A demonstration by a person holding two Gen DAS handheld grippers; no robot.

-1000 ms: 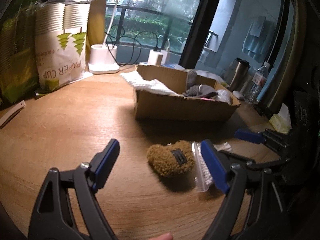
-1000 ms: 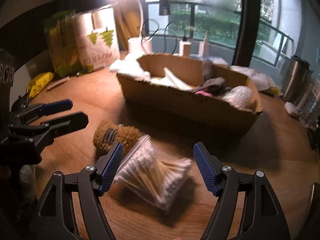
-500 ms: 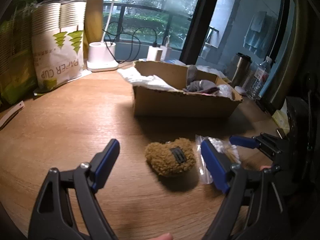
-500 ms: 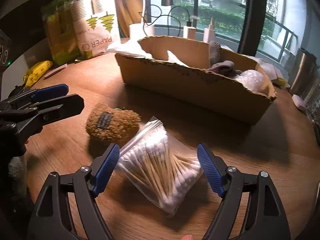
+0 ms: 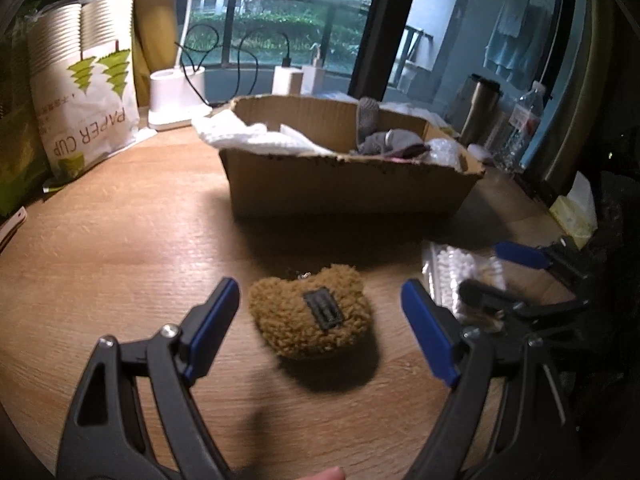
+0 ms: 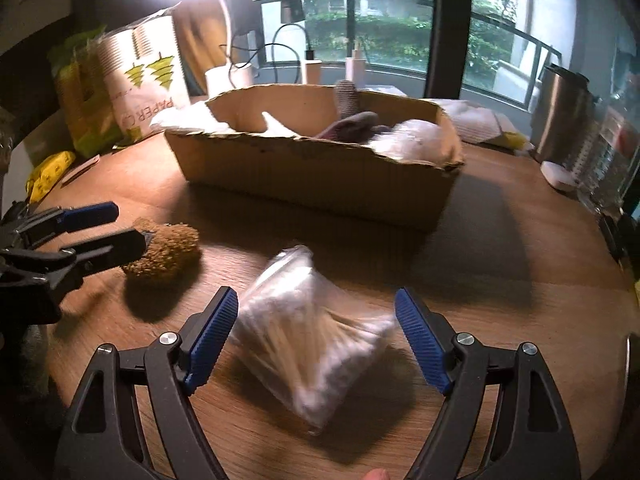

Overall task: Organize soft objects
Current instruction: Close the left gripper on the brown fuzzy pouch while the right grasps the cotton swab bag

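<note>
A brown fuzzy pouch [image 5: 312,320] with a dark label lies on the wooden table. My left gripper [image 5: 318,296] hangs open over it, one blue pad on each side and neither touching. To its right lies a clear bag of cotton swabs [image 6: 316,332], blurred, between the wide-open pads of my right gripper [image 6: 316,300], which do not press on it. Behind both stands an open cardboard box [image 5: 344,188] holding white cloth, grey socks and bubble wrap. The left gripper [image 6: 130,226] shows beside the pouch [image 6: 168,248] in the right wrist view.
A pack of paper cups [image 5: 88,112] and a white lamp base [image 5: 176,96] stand at the back left. A steel flask [image 6: 560,116] and a water bottle [image 5: 524,120] stand at the right, with a tissue pack [image 5: 576,212] near the table edge.
Both grippers have come forward and lower toward the table. The right gripper's jaws have widened around the swab bag. The pouch now sits squarely between the left gripper's pads.
</note>
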